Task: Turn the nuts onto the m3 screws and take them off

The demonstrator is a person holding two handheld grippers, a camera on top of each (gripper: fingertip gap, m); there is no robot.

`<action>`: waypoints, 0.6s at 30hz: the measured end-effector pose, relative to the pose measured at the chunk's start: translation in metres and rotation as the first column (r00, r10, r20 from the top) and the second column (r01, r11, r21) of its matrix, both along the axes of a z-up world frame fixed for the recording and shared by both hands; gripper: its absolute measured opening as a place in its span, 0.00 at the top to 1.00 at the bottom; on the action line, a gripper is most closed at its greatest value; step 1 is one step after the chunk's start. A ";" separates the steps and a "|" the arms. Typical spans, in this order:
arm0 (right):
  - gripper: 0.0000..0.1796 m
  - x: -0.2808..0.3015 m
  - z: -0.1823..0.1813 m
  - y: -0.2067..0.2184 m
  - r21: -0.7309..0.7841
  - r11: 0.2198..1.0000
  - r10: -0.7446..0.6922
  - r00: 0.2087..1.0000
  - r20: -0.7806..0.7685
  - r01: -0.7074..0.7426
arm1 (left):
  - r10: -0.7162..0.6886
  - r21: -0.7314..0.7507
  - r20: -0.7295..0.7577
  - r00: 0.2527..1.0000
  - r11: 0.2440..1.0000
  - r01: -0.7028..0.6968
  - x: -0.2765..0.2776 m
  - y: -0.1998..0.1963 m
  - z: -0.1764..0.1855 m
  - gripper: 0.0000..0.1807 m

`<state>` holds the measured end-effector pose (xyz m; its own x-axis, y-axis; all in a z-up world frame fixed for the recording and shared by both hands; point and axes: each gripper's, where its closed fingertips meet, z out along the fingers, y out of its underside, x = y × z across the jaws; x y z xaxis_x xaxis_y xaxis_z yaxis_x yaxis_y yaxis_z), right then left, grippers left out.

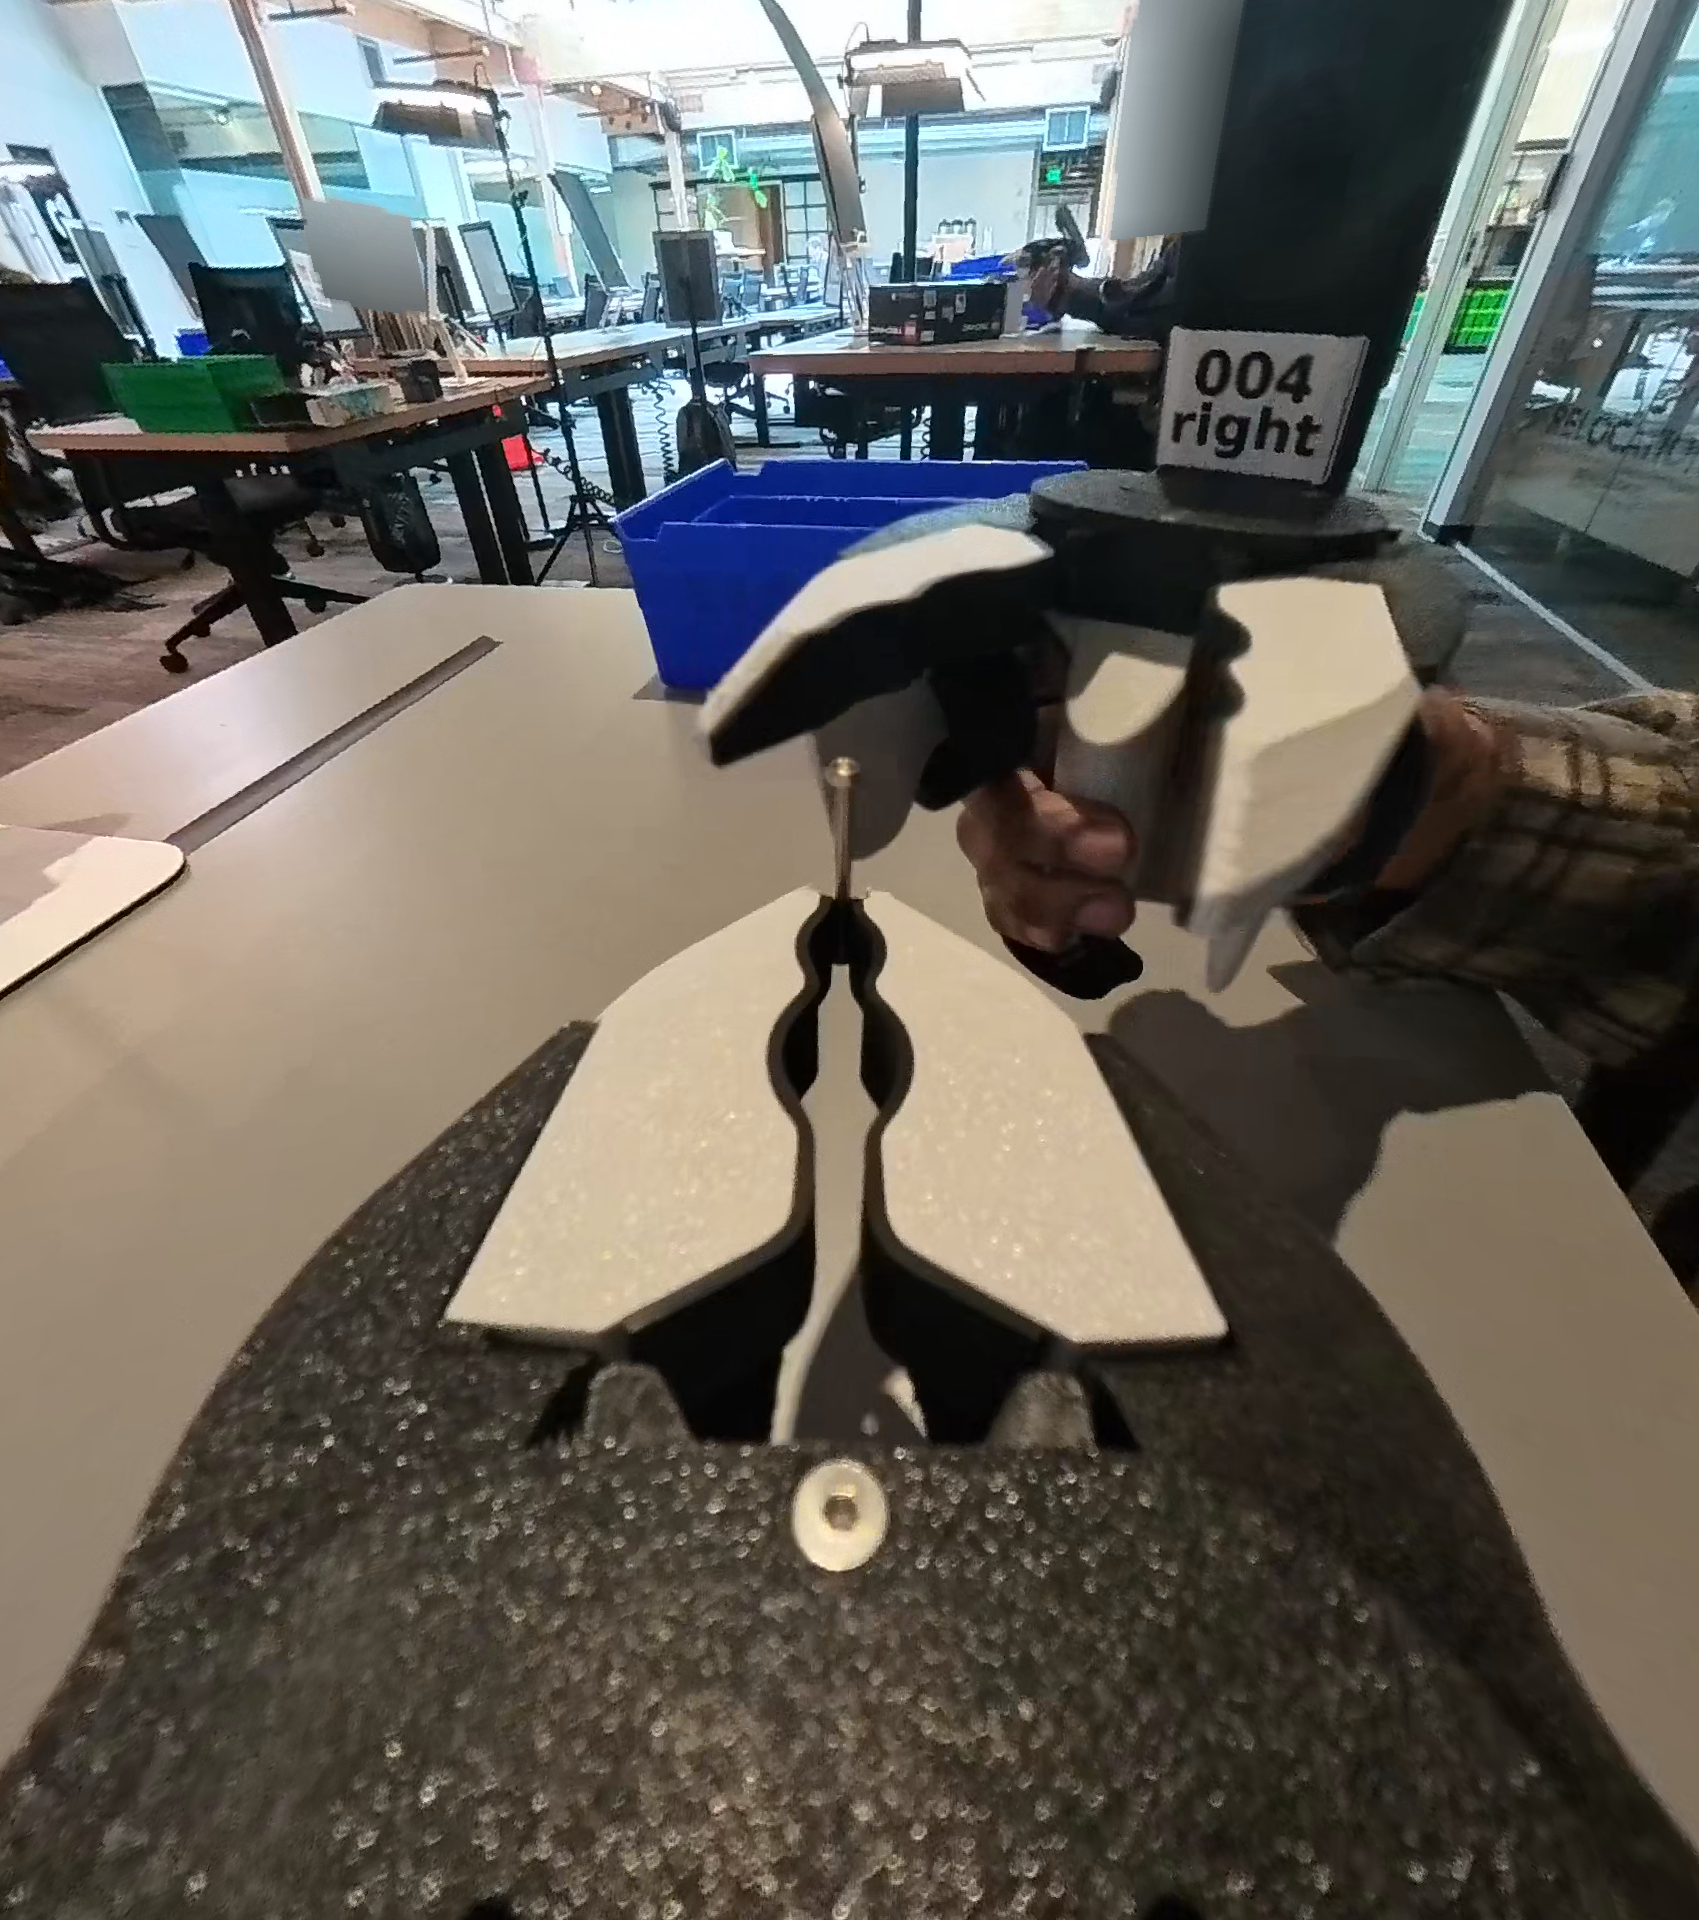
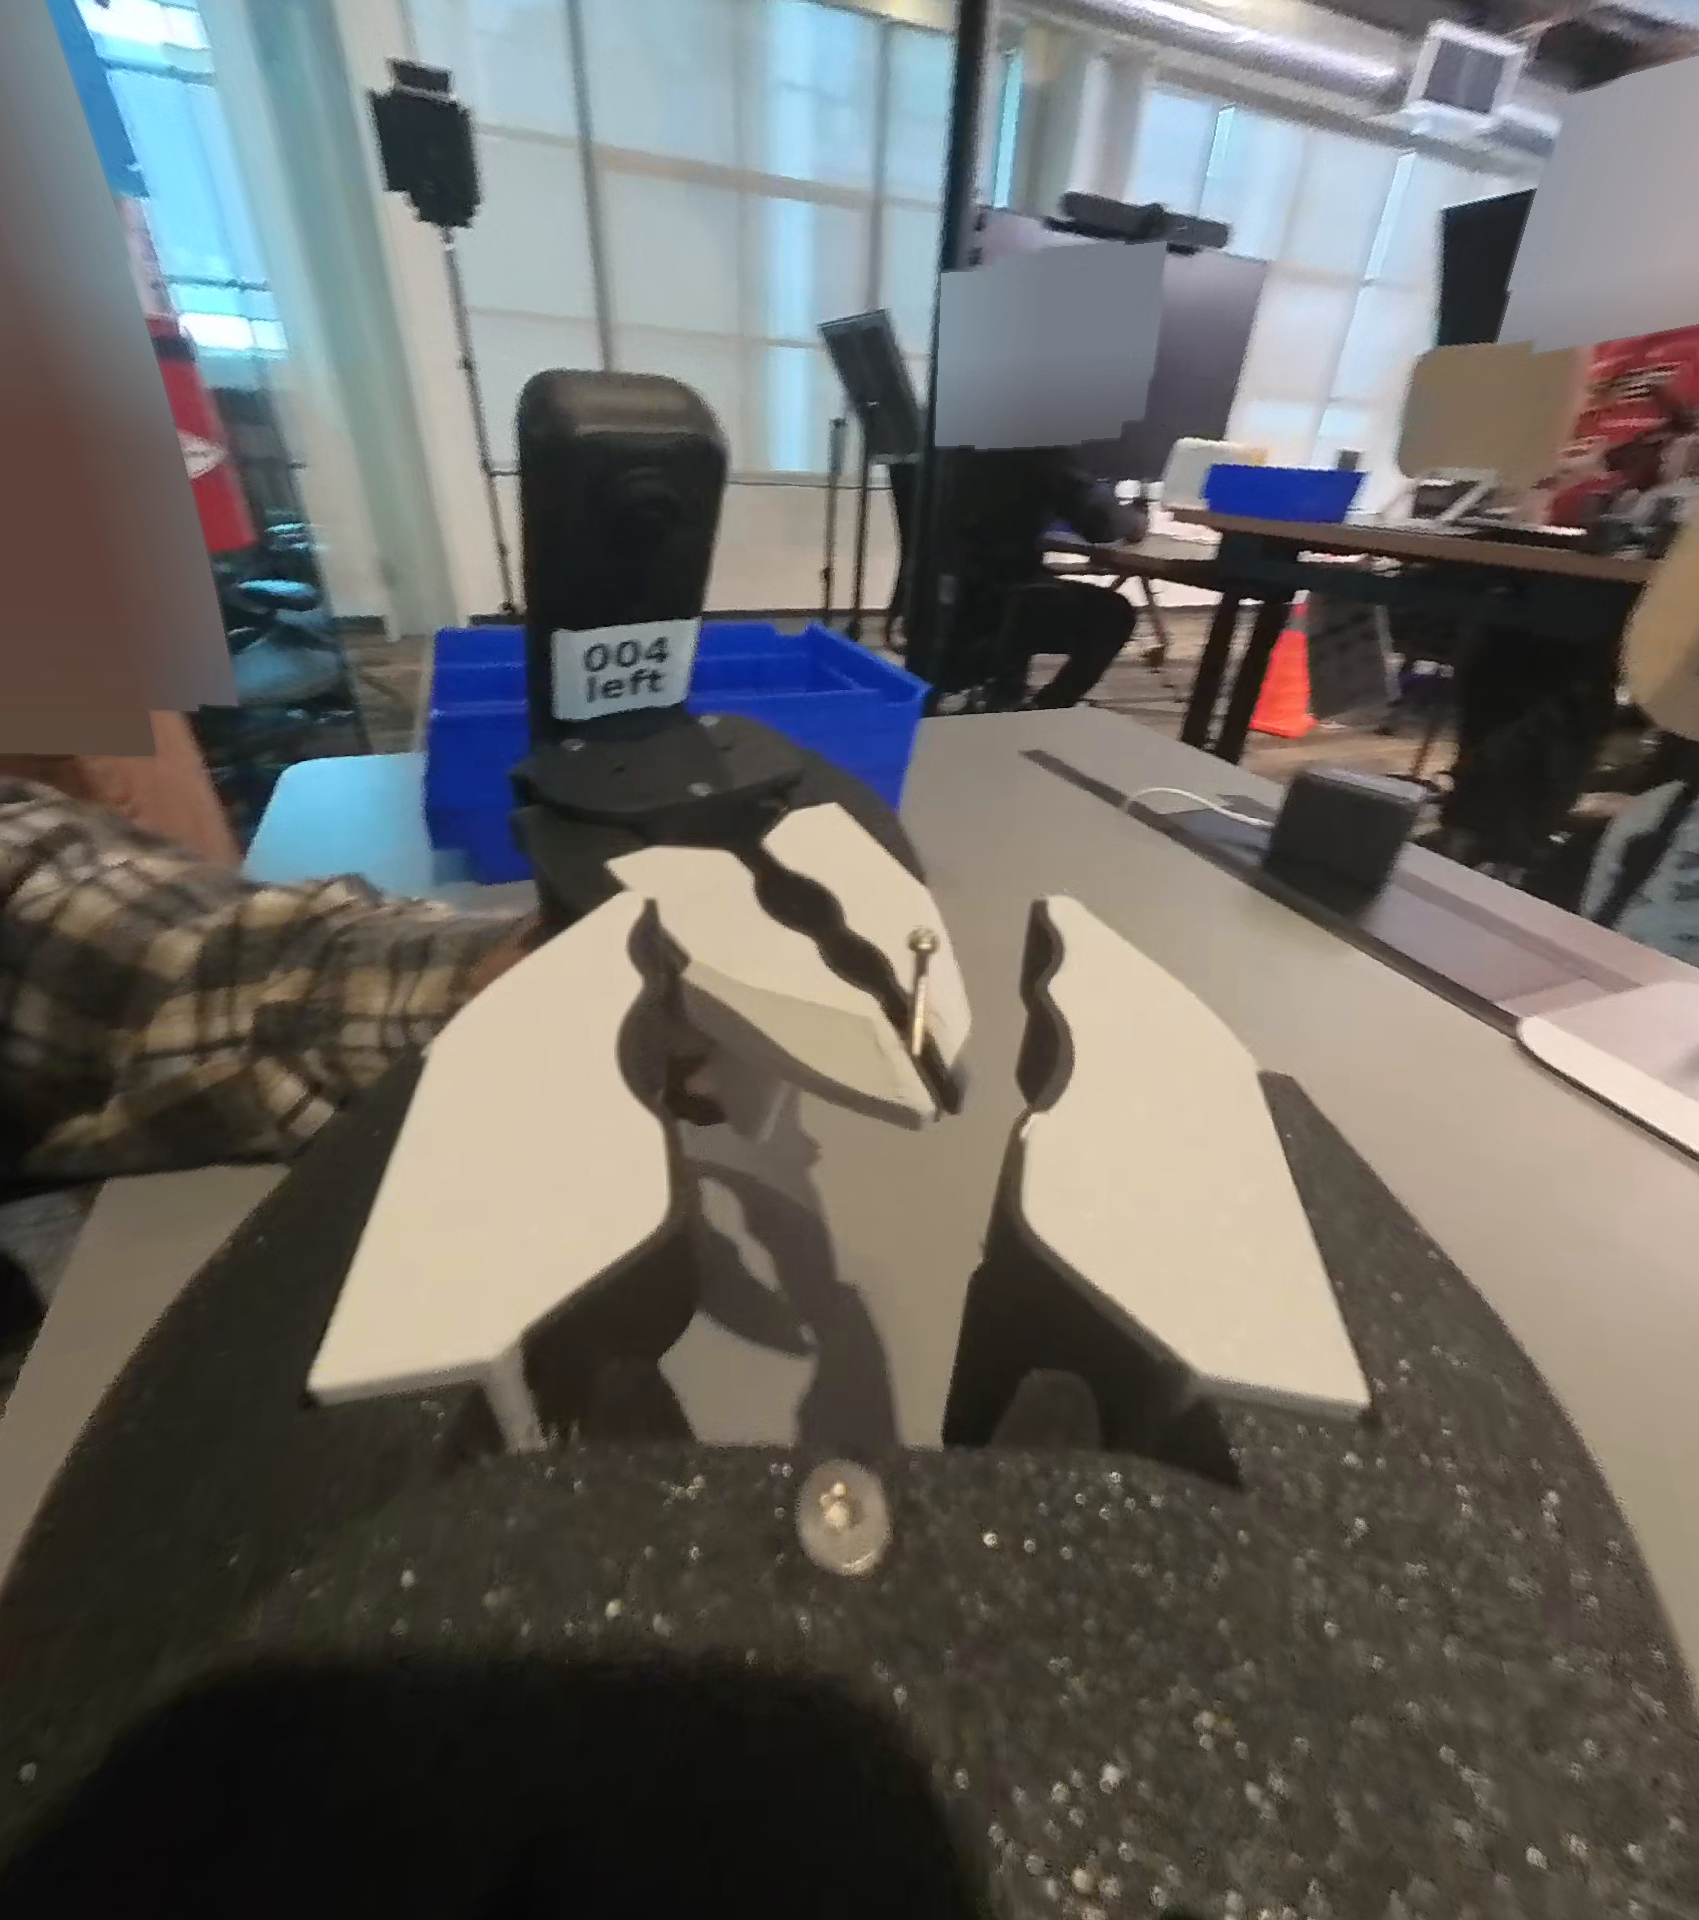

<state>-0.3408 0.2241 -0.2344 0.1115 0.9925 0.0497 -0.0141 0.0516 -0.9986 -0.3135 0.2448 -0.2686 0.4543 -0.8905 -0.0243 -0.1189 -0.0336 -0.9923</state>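
Observation:
My left gripper (image 1: 840, 906) is shut on a thin metal screw (image 1: 841, 831), which stands upright out of its fingertips with the head on top. My right gripper (image 1: 975, 847) is open and empty, held by a hand just right of and behind the screw. In the right wrist view my right gripper (image 2: 845, 925) has its jaws wide apart. The left gripper (image 2: 940, 1086) sits between and beyond its fingers (image 2: 512, 1143), holding the screw (image 2: 920, 997). I see no nut in either view.
A blue bin (image 1: 720, 592) stands at the far edge of the grey table (image 1: 357, 987); it also shows in the right wrist view (image 2: 824, 686). A white flat base (image 1: 45, 914) lies at the left. A small black box (image 2: 1344, 831) sits by a table groove.

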 end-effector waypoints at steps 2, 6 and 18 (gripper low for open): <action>0.63 -0.004 -0.002 -0.011 0.016 0.998 0.056 0.998 0.012 -0.056 | -0.005 -0.003 -0.002 1.000 1.000 0.005 0.001 0.000 -0.001 0.99; 0.61 -0.005 -0.012 -0.015 0.051 0.998 0.035 0.998 0.060 -0.038 | 0.006 -0.025 0.013 1.000 1.000 -0.006 -0.001 0.002 -0.001 0.99; 0.61 -0.007 -0.010 -0.009 0.103 0.995 -0.004 0.996 0.093 -0.005 | -0.017 -0.068 0.012 1.000 0.998 0.018 -0.002 0.002 -0.004 0.99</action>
